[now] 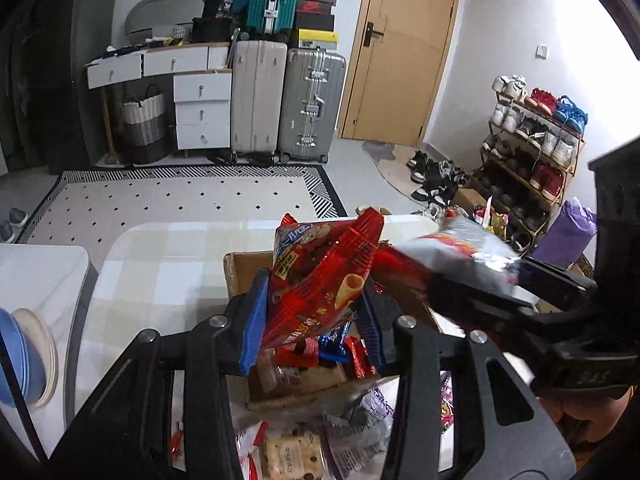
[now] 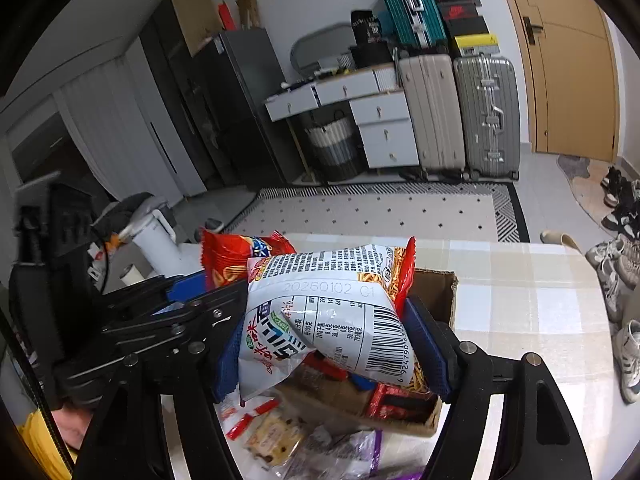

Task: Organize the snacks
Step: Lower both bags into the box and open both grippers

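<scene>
My left gripper is shut on a red snack bag with an egg-roll picture, its blue pads pressing both sides. The bag hangs over an open cardboard box that holds several small snack packs. Just to the right, my right gripper is shut on a white noodle-snack bag with a barcode, also above the cardboard box. Each wrist view shows the other gripper too: the right gripper with its white bag, and the left gripper with its red bag.
A checked tablecloth covers the table. Loose packs lie in front of the box: crackers and a purple wrapper. Stacked blue bowls and plates sit on a white side table at the left. A shoe rack stands to the right.
</scene>
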